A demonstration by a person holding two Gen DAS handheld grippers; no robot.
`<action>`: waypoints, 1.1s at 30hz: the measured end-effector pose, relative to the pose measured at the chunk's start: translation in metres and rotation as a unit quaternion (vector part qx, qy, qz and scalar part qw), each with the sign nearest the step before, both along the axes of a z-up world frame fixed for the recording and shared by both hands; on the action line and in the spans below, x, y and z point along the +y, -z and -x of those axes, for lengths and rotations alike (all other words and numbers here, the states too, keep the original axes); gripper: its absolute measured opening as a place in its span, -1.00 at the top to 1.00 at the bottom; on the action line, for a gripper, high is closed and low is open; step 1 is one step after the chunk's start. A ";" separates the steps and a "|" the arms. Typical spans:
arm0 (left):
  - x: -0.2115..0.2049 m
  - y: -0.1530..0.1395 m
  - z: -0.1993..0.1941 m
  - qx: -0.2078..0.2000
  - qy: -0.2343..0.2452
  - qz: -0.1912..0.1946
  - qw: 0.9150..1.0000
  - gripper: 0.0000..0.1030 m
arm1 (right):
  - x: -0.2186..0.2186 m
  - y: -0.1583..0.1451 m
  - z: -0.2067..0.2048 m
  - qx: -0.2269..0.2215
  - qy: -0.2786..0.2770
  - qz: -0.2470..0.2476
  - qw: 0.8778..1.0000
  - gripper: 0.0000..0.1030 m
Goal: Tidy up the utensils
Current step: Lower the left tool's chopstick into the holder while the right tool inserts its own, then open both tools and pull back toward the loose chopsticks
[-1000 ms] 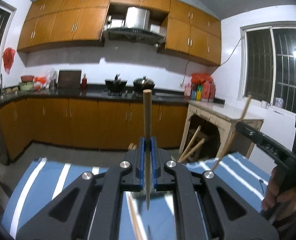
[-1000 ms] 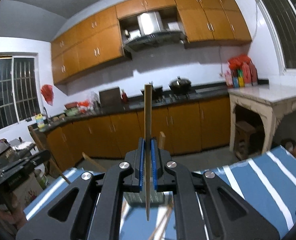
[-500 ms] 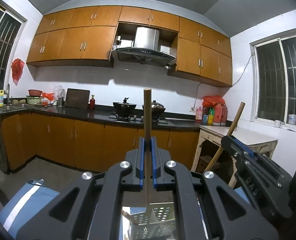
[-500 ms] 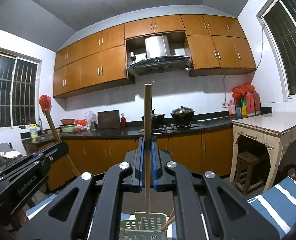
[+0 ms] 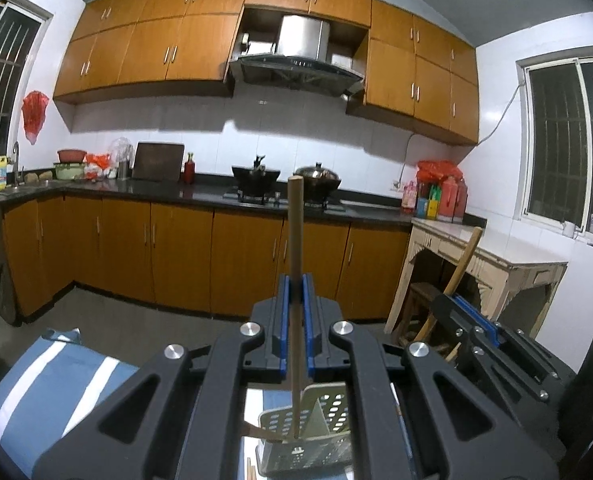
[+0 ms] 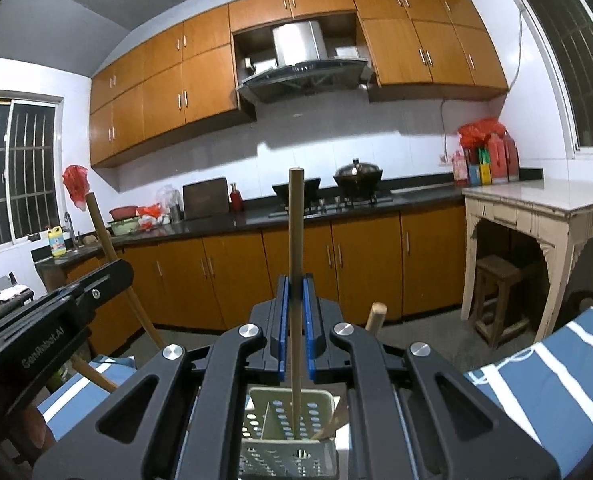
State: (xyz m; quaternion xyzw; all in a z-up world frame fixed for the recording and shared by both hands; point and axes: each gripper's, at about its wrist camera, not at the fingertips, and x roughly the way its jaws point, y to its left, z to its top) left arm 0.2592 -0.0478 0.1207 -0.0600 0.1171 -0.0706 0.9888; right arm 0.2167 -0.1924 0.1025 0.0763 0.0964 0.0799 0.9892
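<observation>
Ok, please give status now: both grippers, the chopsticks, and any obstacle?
Left gripper, right gripper: each shut on one chopstick. Tips over the perforated holder. No obstacle seen.

Perforated utensil holder (image 6: 288,436) partly hidden behind tool frame.

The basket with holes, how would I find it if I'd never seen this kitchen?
Start at the blue striped cloth in front of the orange cabinets. The basket stands there, below the right gripper. It's pale green, perforated, divided inside, with wooden sticks in it.

Two tools (image 5: 295,292) (image 6: 295,292), three wooden sticks (image 6: 296,240) (image 6: 100,236) (image 6: 375,316), one perforated holder (image 6: 288,432).
</observation>
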 end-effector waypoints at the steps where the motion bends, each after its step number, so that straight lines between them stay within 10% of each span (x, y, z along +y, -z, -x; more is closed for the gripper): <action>1: 0.002 0.002 -0.001 0.005 -0.001 0.000 1.000 0.85 | 0.000 0.000 0.000 0.001 0.000 0.003 1.000 0.85; 20: 0.042 -0.009 0.061 0.027 -0.023 0.013 0.999 0.50 | -0.025 -0.016 0.059 0.017 0.013 0.005 1.000 0.37; 33: 0.069 0.088 0.124 0.124 -0.035 -0.027 0.991 0.34 | -0.042 0.098 0.087 0.190 0.026 0.017 0.981 0.37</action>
